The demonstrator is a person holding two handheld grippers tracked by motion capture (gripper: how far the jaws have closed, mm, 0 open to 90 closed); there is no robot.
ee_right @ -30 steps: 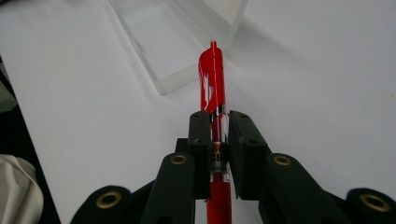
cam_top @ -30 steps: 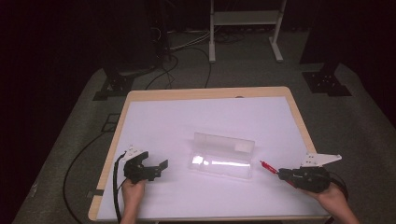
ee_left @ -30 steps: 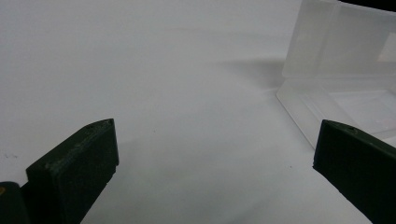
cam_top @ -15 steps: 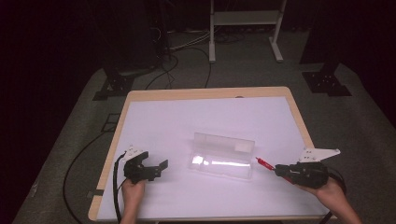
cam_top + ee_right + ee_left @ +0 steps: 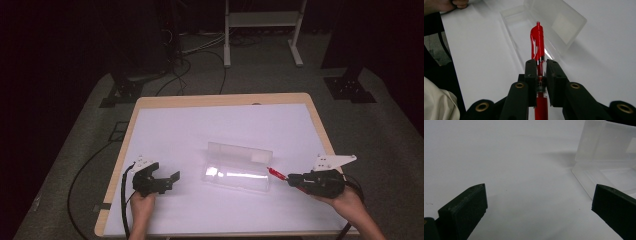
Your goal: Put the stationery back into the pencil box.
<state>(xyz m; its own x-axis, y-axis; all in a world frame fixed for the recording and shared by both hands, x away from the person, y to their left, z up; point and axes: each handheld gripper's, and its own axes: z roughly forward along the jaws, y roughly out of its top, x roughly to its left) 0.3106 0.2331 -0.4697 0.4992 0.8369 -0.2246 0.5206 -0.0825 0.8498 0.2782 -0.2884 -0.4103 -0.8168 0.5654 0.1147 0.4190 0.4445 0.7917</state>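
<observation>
Right claw [image 5: 291,180] at 4 o'clock clamped on red pen [image 5: 537,37], left claw [image 5: 172,178] at 8 o'clock wide apart holding nothing, clear box [image 5: 239,166] mid white bench [image 5: 200,130], grey floor [image 5: 75,130], dark room.

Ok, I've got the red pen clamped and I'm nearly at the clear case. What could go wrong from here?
1. The right gripper clamps the red pen with a long end sticking forward, so it could pivot or slip if its tip hits the rim of the clear case.
2. The case looks light and nothing holds it: the left gripper sits apart, jaws open, so a nudge may slide it.
3. The upright lid may be knocked.
</observation>
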